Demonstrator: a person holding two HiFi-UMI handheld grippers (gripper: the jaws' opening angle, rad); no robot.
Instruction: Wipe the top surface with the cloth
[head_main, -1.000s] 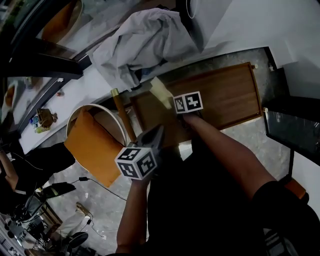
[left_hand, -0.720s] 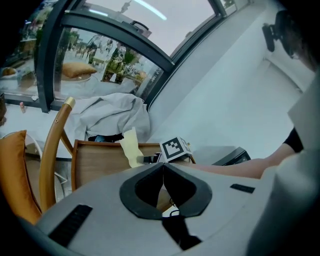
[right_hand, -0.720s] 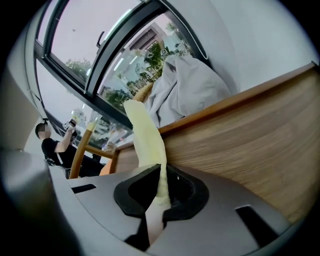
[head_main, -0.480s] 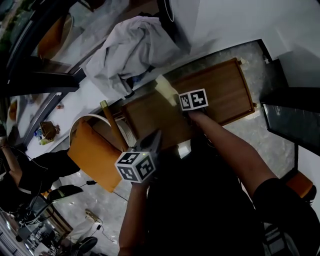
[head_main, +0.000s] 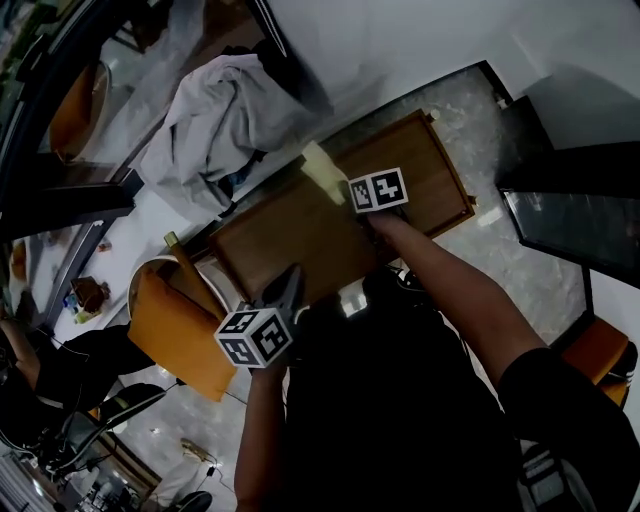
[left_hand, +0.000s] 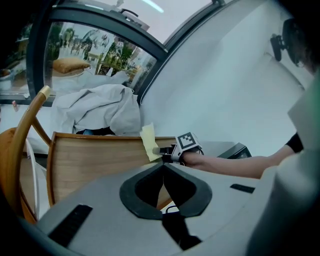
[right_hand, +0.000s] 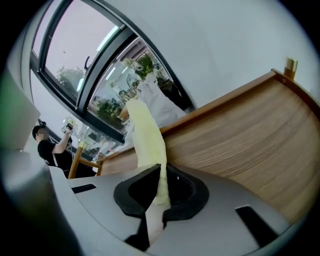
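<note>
The wooden table top (head_main: 290, 235) runs slantwise through the head view. My right gripper (head_main: 347, 188) is over its far side, shut on a pale yellow cloth (head_main: 320, 170). In the right gripper view the cloth (right_hand: 146, 135) stands up out of the shut jaws of my right gripper (right_hand: 161, 186), with the table top (right_hand: 240, 140) beyond. I cannot tell whether the cloth touches the wood. My left gripper (head_main: 288, 287) hangs at the near edge, shut with nothing in it. The left gripper view shows its jaws closed (left_hand: 163, 178), with the cloth (left_hand: 148, 142) farther off.
A heap of grey-white fabric (head_main: 225, 120) lies past the table's far left end. An orange chair (head_main: 175, 320) with a curved wooden back stands at the near left. A dark glass-topped unit (head_main: 570, 230) is on the right. A person (head_main: 60, 360) sits at the far left.
My right gripper has carried the cloth to the right along the table top. The left gripper stays near the front edge. The head view has shifted.
</note>
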